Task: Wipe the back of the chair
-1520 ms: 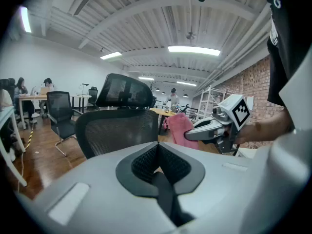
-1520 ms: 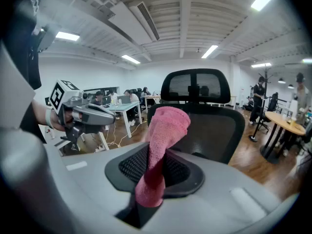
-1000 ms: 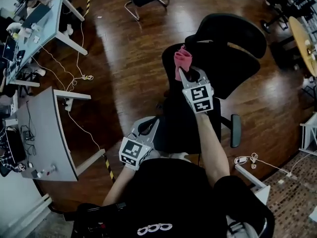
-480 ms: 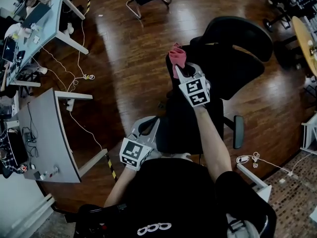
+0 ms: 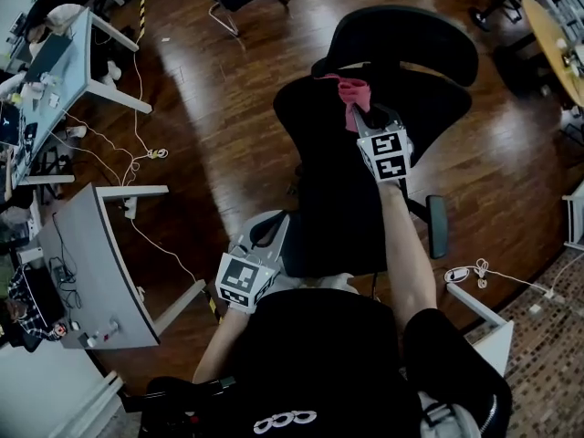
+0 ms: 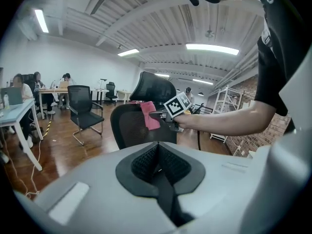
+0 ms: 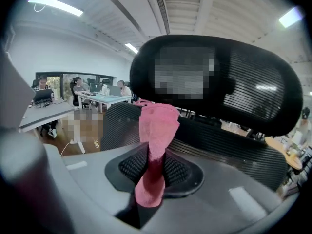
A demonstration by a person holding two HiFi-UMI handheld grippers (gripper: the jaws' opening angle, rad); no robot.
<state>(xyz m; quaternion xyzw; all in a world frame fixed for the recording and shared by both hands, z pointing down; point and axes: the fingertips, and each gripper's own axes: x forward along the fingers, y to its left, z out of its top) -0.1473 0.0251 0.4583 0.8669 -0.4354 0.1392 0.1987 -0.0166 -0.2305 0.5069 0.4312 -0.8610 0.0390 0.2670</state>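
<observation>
The fingers of my right gripper [image 7: 150, 164] are clamped on the pink cloth [image 7: 157, 123]. Its free end stands up against the top edge of the chair back [image 5: 333, 185], just under the headrest [image 5: 406, 44] at 12 o'clock. From there the mesh runs its long way down toward me, 12 to 6 o'clock in the head view, so I judge the wipe should follow that line. The fingers of my left gripper [image 6: 158, 156] are closed on nothing, low at 7 o'clock, leaving the right the nearer one.
</observation>
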